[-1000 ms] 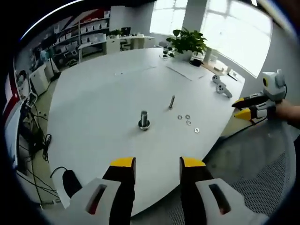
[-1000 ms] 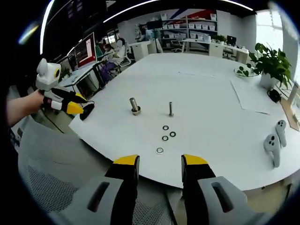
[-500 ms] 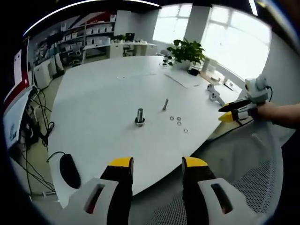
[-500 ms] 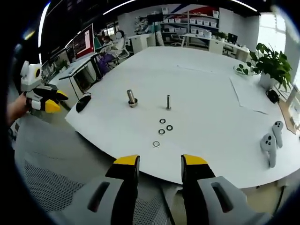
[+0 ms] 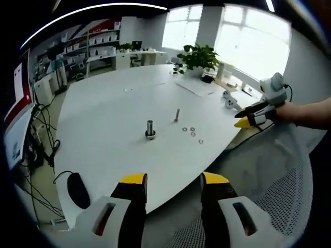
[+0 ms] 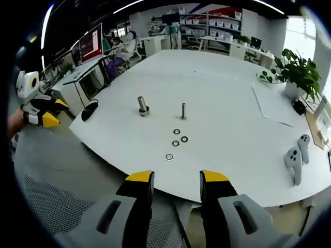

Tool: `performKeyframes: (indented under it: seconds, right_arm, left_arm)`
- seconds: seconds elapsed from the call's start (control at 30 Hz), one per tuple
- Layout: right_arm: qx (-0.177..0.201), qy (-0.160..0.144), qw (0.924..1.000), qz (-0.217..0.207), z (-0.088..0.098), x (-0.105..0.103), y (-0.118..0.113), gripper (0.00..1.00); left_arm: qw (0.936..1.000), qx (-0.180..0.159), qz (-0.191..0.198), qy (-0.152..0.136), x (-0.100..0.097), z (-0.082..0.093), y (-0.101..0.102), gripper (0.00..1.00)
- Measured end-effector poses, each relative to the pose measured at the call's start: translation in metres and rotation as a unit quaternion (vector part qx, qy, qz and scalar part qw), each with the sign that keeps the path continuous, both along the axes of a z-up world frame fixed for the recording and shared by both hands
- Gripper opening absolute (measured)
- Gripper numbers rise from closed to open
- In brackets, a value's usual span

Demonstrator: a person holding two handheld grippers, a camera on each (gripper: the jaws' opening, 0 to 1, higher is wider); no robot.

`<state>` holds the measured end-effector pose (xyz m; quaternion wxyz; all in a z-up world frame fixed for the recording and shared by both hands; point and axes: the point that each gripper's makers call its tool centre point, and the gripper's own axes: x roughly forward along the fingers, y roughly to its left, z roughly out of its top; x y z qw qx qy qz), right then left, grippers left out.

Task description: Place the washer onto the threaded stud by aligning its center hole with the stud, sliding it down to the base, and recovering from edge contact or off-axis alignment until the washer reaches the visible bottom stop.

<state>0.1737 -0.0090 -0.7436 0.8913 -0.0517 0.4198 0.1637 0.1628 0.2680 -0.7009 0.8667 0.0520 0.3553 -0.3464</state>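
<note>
In the left gripper view, the left gripper (image 5: 169, 182), grey with yellow-tipped jaws, is held off the near edge of the large white oval table (image 5: 103, 124), its jaws apart with nothing between them. Under it is the grey mesh seat of a chair (image 5: 269, 206). A black computer mouse (image 5: 77, 190) lies at the table's near left corner, well apart from the thick steel threaded stud with a wide base (image 5: 150, 129) that stands upright near the middle of the tabletop. Just beyond and to the right of that stud stands a thinner upright steel bolt (image 5: 177, 114). The small flat steel washers (image 5: 192, 131) lie loose on the table just right of the thick stud, none of them on it. At the right edge of this view the right gripper (image 5: 247, 116) hangs off the table's side, held by a person's hand.

In the right gripper view, the right gripper (image 6: 176, 179) is likewise off the table edge, jaws apart and empty. Nearest to it on the tabletop is a single washer (image 6: 169, 157), then three more in a cluster, then the thin bolt (image 6: 183, 111) and, to its left, the thick stud (image 6: 142, 105). Two white game controllers (image 6: 295, 163) lie well to the stud's right. A green potted plant (image 6: 297, 72) stands far beyond the stud. The left gripper (image 6: 47, 114) shows at the left, off the table.
</note>
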Motion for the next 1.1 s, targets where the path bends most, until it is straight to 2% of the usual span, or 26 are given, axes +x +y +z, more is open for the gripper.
performKeyframes:
  seconds: [0.07,0.17,0.27,0.47,0.8,1.1]
  right_arm:
    - [-0.001,0.000,1.0000,0.001,-0.0003,0.0004,-0.0001,0.38]
    - [-0.002,0.003,1.0000,0.002,-0.0009,-0.0004,0.0005,0.38]
    - [-0.009,0.006,0.9999,0.003,-0.0026,-0.0009,-0.0012,0.37]
    - [-0.008,0.004,1.0000,0.001,-0.0020,-0.0010,-0.0008,0.37]
    - [0.002,-0.005,0.9999,-0.009,0.0019,0.0009,0.0001,0.37]
    - [-0.005,-0.005,0.9999,0.013,0.0022,0.0004,0.0065,0.37]
  left_arm:
    - [1.0000,0.009,-0.001,-0.003,0.0008,-0.0035,0.0028,0.39]
    - [0.9999,-0.008,0.010,0.003,0.0017,-0.0023,0.0018,0.39]
    - [0.9999,0.001,0.007,-0.012,0.0028,-0.0020,0.0011,0.40]
    - [0.9997,0.006,-0.008,-0.020,-0.0003,-0.0023,-0.0022,0.40]
    - [0.9998,0.000,-0.007,-0.018,-0.0008,-0.0035,-0.0005,0.40]
    - [0.9998,-0.004,-0.010,-0.016,-0.0022,-0.0036,-0.0016,0.41]
